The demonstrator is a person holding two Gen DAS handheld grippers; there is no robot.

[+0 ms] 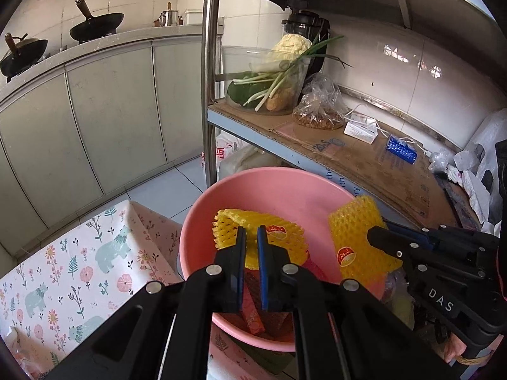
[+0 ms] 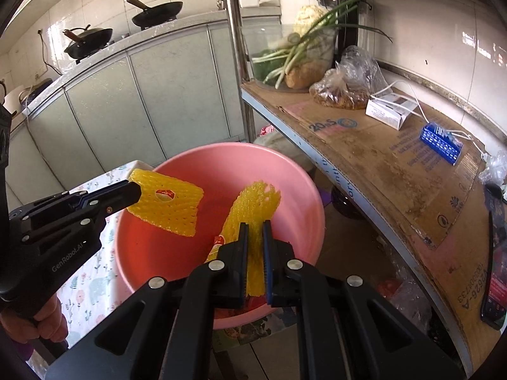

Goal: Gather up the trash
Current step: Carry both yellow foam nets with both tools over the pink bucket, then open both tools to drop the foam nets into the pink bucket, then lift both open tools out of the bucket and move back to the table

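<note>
Two yellow foam fruit nets hang over a pink basin [image 1: 272,190] [image 2: 221,164]. My left gripper [image 1: 251,232] [image 2: 137,192] is shut on one net [image 1: 228,224] [image 2: 172,209], which hangs flat above the basin's left side. My right gripper [image 2: 255,226] [image 1: 371,237] is shut on the other net [image 2: 253,199] [image 1: 351,228]. That net stands up from the jaws near the basin's right rim. Red wrappers [image 1: 253,313] lie on the basin's bottom.
The basin stands on a floral cloth [image 1: 79,269]. Right of it a metal shelf lined with cardboard [image 2: 396,164] carries a clear bowl of vegetables [image 1: 269,76], a plastic bag [image 2: 345,85], a white box [image 2: 389,110] and a blue item [image 2: 440,142]. Woks [image 1: 95,25] sit on the far counter. A hand [image 2: 28,319] holds the left gripper's handle.
</note>
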